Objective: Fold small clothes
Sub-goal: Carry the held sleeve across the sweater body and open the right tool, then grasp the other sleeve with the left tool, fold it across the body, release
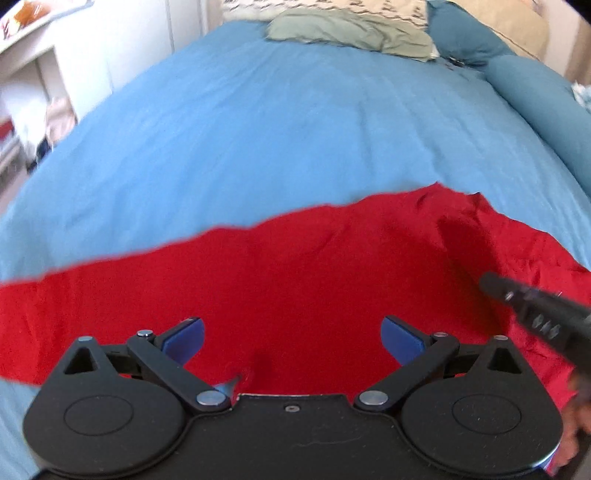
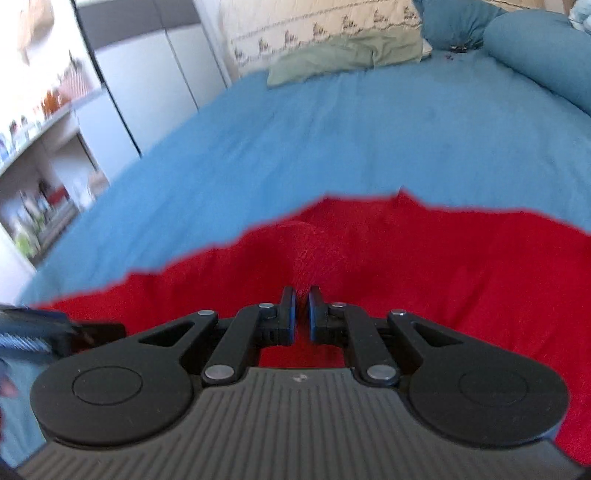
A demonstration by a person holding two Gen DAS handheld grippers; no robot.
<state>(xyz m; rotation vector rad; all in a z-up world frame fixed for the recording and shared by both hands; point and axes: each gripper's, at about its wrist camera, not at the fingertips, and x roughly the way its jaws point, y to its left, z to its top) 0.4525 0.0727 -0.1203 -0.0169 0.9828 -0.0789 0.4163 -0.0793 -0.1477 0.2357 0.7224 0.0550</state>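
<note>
A red garment (image 1: 295,280) lies spread across the near part of a bed covered in a blue sheet (image 1: 277,129), its far edge running in an uneven line with the sheet stretching beyond it toward the head of the bed. The cloth is rumpled on the right side of the left wrist view, where a dark crease runs through it.

The left gripper (image 1: 291,339) hangs over the red garment with its blue-padded fingers (image 1: 184,338) spread wide apart — nothing sits between them, only red cloth below. At the right edge of that view the dark tip of the right gripper (image 1: 517,299) reaches over the garment's rumpled part.

In the right wrist view the right gripper (image 2: 302,306) has its fingers drawn nearly together, and a raised ridge of the red garment (image 2: 317,251) rises just ahead of the tips; a thin fold of the cloth seems to be pinched between them, though the blur makes that hard to confirm.

Beyond the garment, at the head of the bed, a green pillow (image 1: 351,31) lies in front of a patterned cream pillow (image 2: 321,26). A blue bolster (image 1: 535,96) runs along the right side of the bed. To the left of the bed stand white shelves (image 2: 40,122) with small, blurred items.
</note>
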